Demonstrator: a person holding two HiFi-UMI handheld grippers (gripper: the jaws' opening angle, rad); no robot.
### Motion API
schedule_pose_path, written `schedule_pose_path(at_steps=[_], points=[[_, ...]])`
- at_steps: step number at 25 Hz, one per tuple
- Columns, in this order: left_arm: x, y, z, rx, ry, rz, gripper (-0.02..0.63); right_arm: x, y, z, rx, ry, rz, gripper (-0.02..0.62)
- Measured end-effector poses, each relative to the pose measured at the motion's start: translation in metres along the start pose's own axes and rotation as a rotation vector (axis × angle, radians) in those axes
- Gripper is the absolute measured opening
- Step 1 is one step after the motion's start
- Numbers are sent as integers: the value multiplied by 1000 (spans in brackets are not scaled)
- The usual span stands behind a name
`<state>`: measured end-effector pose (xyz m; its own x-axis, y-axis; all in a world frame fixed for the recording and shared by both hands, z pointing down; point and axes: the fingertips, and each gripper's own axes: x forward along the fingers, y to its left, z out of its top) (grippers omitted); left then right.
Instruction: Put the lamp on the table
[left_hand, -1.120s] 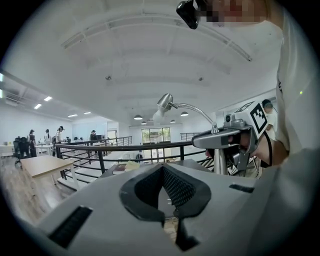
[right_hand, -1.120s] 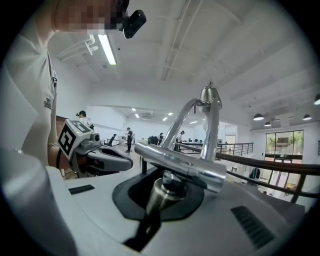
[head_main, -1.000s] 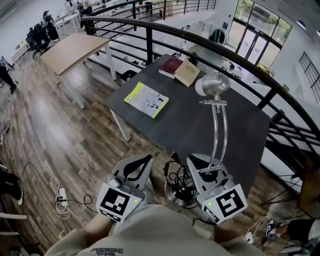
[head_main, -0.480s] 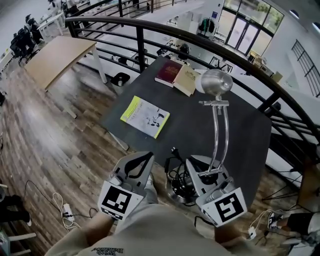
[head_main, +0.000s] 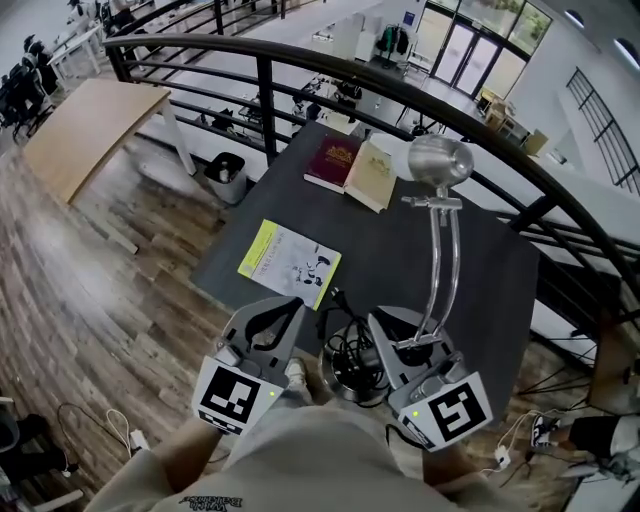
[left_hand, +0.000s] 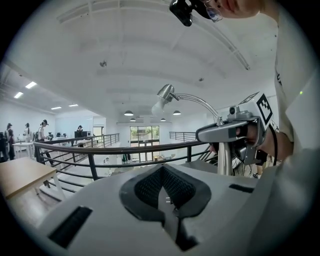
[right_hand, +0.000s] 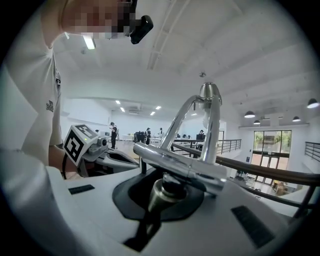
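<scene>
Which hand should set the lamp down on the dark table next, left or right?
Right. The right claw is clamped on the lamp low on its stem, close to the table. The left claw is shut on nothing, beside it.

Upright chrome lamp (head_main: 438, 160), curved neck

The lamp (head_main: 438, 160) is shiny silver metal, smooth like a mirror. The table (head_main: 400, 250) has a dark grey top, dull with no shine. The booklet (head_main: 290, 262) is thin paper, yellow and white. The red book (head_main: 333, 163) and the tan book (head_main: 371, 174) have smooth covers. The floor (head_main: 110, 260) is brown wood planks with a soft shine. The railing (head_main: 266, 105) looks like smooth black metal. The left gripper (left_hand: 164, 197) and the right gripper (right_hand: 165, 195) are dull grey plastic, and the pads (left_hand: 150, 187) are black and bumpy.
</scene>
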<state>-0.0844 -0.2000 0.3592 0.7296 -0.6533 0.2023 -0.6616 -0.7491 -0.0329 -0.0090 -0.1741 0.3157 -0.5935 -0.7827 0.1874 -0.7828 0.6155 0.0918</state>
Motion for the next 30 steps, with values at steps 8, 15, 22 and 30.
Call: schedule_pose_path(at_steps=[8,15,22,30], points=[[18,28,3,-47,2,6,3,38,-30,3,-13,31,-4,-2],[36,34,9,-49,9,39,3,52,-47,0,11,42,48,-2],[49,35,8,-61,31,74,3,64,-68,-2,-17,43,108,-2],[74,59,9,-85,36,118,4,95,-93,-7,-57,48,140,-2]])
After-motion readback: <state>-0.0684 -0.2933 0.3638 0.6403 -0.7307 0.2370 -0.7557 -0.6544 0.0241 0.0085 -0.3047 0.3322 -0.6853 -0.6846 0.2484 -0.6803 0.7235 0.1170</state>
